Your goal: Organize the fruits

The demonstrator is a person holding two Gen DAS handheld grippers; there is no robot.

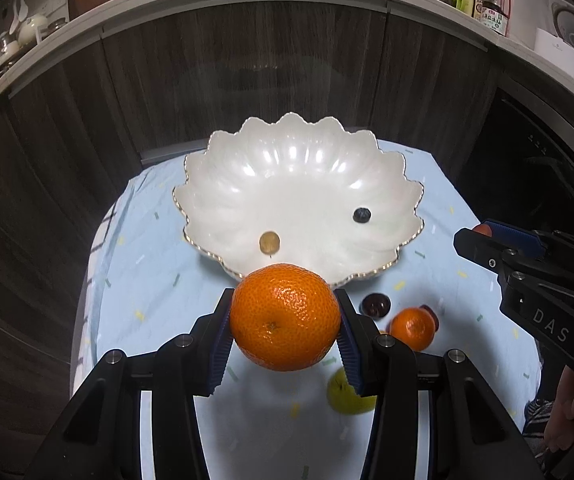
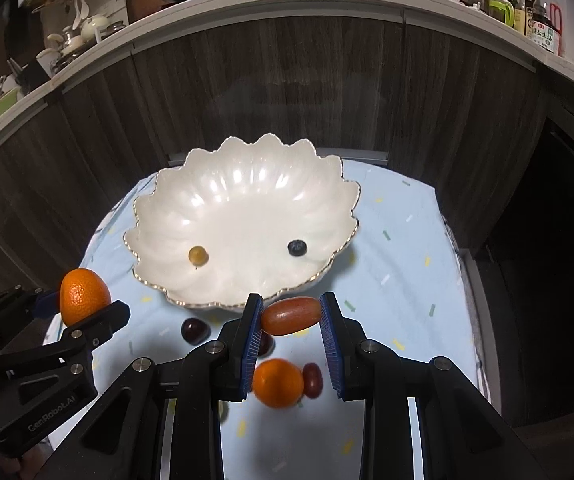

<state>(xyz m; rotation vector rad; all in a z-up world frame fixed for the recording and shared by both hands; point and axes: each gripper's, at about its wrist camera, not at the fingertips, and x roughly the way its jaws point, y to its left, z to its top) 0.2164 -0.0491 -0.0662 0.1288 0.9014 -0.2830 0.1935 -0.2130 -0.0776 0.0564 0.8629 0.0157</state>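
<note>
The place was a kitchen, with dark wooden cupboard doors behind and a small table under a light blue cloth [image 1: 135,280]. A white bowl [image 1: 223,184] with a wavy gold rim sat on the cloth, and a blueberry [image 1: 362,215] and a little yellow-green grape [image 1: 269,241] lay inside it.

The left gripper [image 1: 285,326] was clenched on a big orange [image 1: 285,316]. The orange sat right between the jaws, one blue pad on each side of its fat middle, up in the air just in front of the bowl's near rim. It looked round, firm and a bit heavy, with bumpy skin that probably would not slip much. Holding it across the widest part seemed the safe way.

The right gripper [image 2: 292,316] was clenched on a small red-brown fruit [image 2: 292,315], long like an egg. The pads pressed on its two ends, so it lay sideways between the jaw tips. It looked light and smooth, so I think it could pop out if squeezed too hard.

Below the right jaws, on the cloth, were a small orange [image 2: 278,383], a dark red fruit [image 2: 312,379] touching it, and a dark cherry-like fruit [image 2: 195,331] off to the left side. A green fruit [image 1: 347,396] lay partly hidden under the left gripper's right jaw
</note>
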